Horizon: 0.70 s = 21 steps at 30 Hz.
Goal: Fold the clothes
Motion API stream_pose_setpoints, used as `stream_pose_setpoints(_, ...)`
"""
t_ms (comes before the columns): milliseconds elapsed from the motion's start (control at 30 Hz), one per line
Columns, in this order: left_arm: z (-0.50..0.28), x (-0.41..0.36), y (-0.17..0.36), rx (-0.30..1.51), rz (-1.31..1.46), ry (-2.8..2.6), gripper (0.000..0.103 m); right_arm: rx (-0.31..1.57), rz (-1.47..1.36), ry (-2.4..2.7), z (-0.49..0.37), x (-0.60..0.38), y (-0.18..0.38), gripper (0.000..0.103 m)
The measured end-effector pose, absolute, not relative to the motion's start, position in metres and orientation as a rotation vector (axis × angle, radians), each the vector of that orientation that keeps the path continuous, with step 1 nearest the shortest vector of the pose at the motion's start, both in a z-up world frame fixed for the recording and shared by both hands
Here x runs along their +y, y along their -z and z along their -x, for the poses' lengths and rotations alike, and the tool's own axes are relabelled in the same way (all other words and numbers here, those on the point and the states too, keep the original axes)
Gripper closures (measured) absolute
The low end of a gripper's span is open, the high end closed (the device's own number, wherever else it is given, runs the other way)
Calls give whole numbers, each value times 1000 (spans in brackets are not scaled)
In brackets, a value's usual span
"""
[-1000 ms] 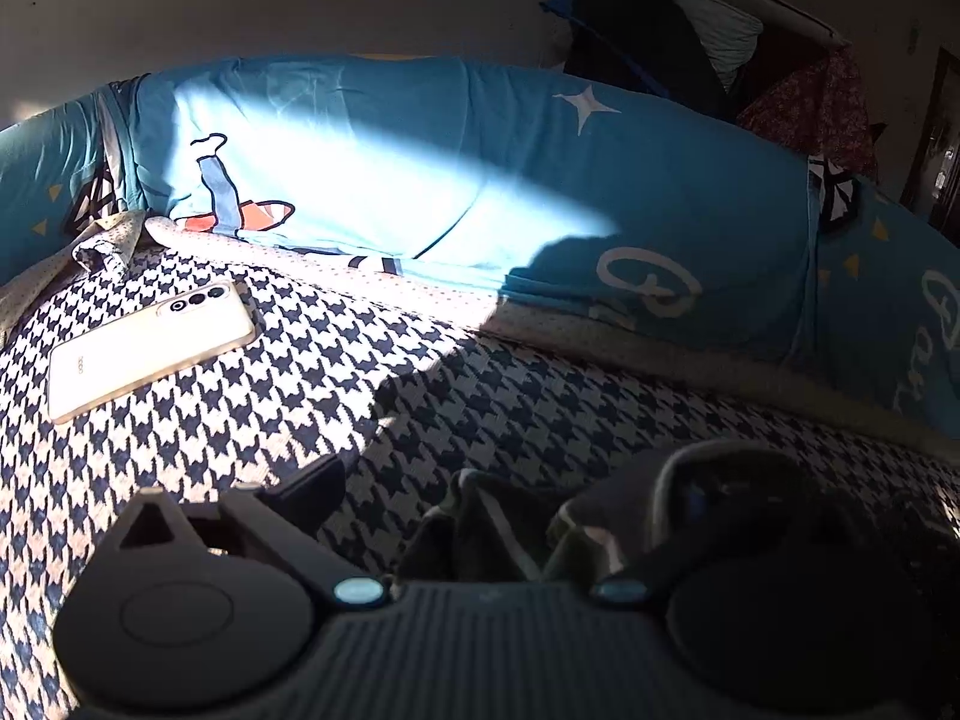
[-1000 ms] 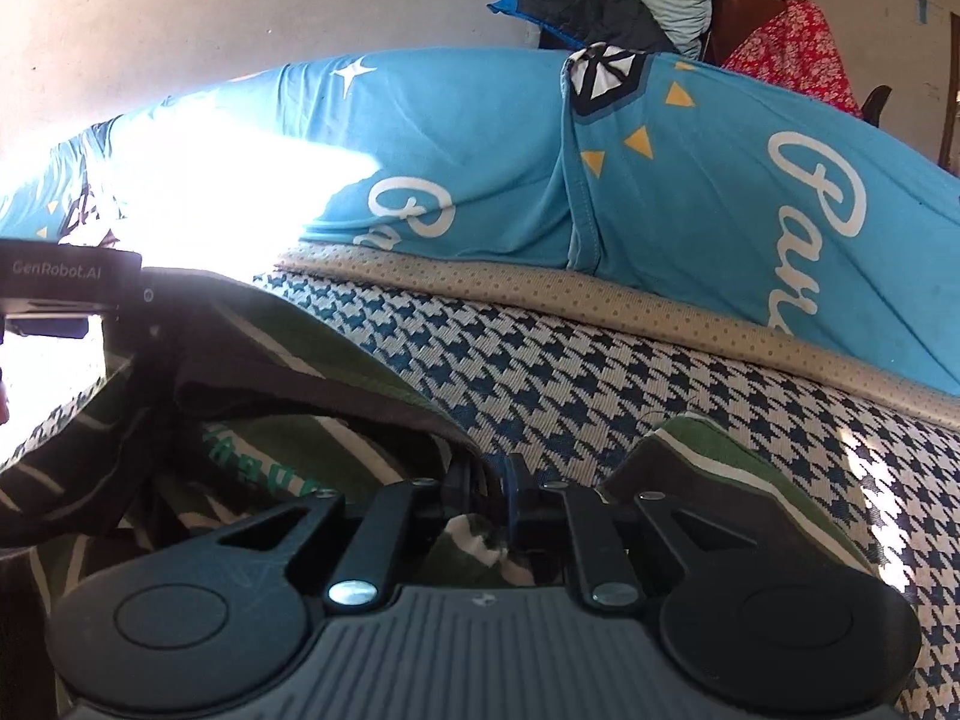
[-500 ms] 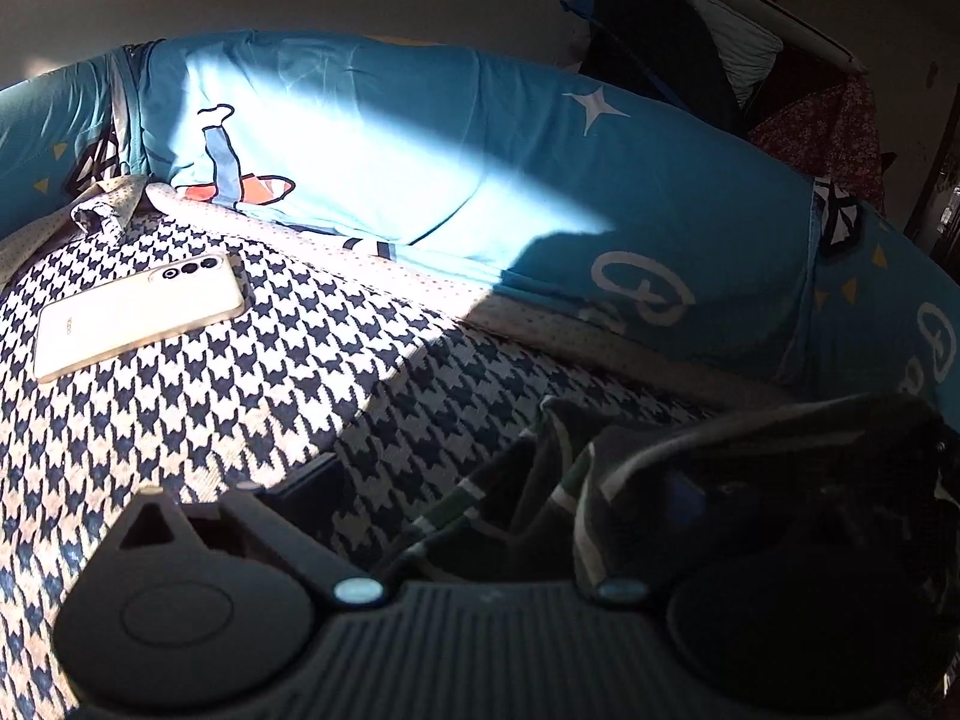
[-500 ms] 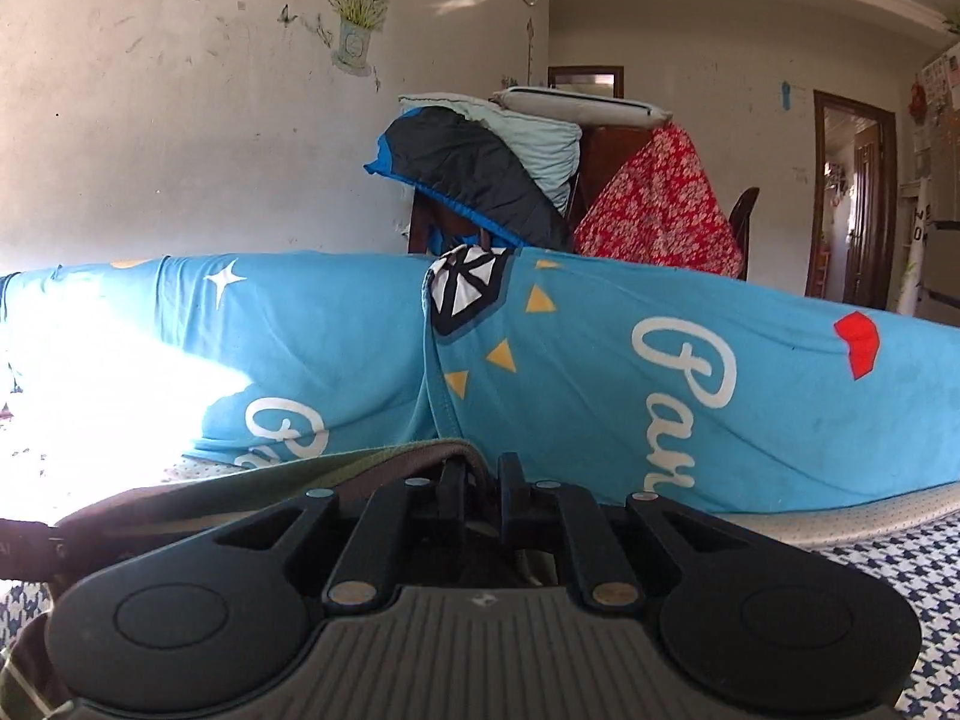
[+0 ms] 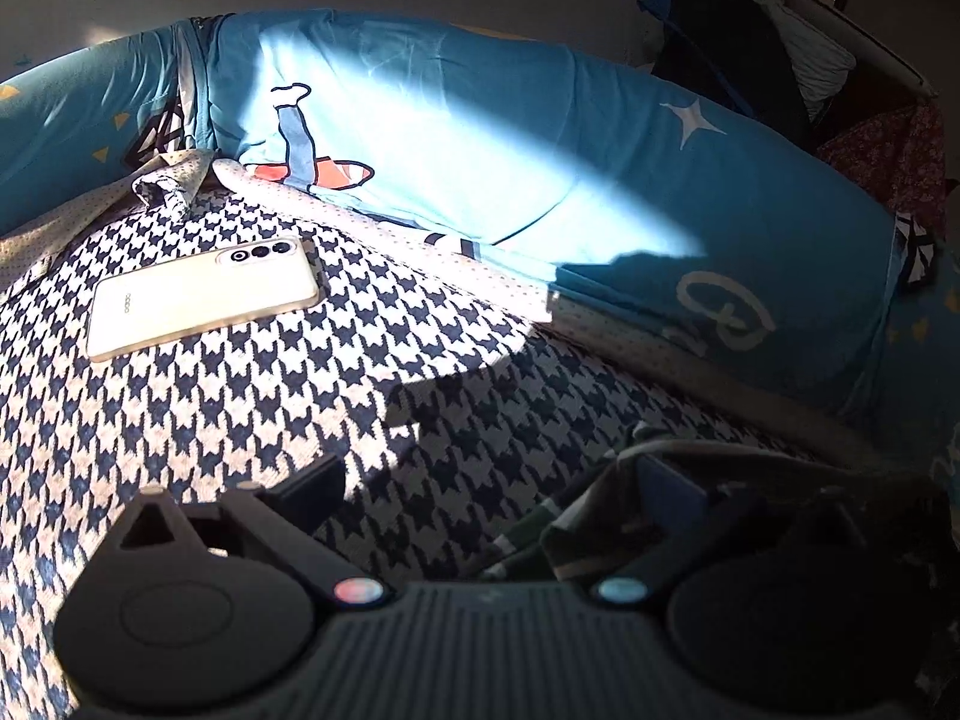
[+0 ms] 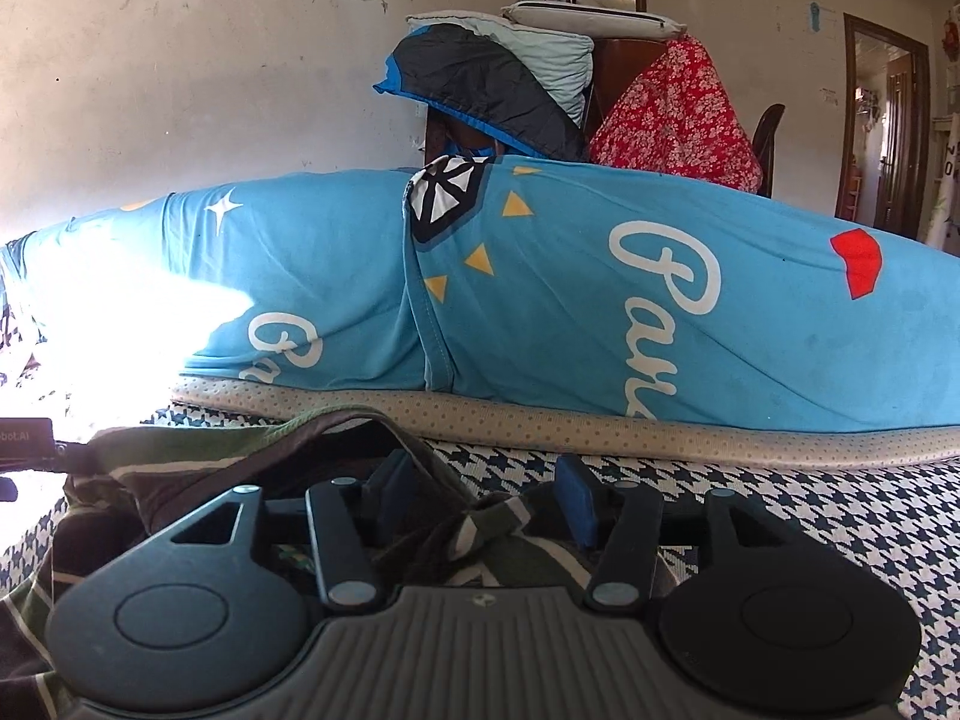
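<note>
Phone (image 5: 204, 294) marked "oppo", left tongs (image 5: 492, 492) wide apart, right tongs (image 6: 480, 495) opening around striped garment (image 6: 198, 450).

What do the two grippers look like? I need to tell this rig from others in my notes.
Both are matte black plastic. The right gripper has a ribbed grey-black body, two round discs at its sides, slim linkage arms with silver rivets and blue pads. The left gripper is alike, with one pink and one pale blue rivet; a white "Robot.AI" label shows on it in the right view.
</note>
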<state>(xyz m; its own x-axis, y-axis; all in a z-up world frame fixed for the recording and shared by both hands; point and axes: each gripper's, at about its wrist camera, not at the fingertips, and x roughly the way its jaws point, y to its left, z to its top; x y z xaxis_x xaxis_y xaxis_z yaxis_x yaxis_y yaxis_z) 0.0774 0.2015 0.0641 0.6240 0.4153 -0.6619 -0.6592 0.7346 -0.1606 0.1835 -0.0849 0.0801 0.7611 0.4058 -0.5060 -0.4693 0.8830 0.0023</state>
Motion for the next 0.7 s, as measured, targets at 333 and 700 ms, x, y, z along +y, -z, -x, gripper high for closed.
stream_pose_setpoints(333, -70, 179, -91, 494, 287, -543, 0, 629, 34, -303, -200, -114, -66, 37)
stream_pose_setpoints(700, -74, 116, -76, 565, 200, -130, 0, 802, -85, -137, -218, -136, -50, 34)
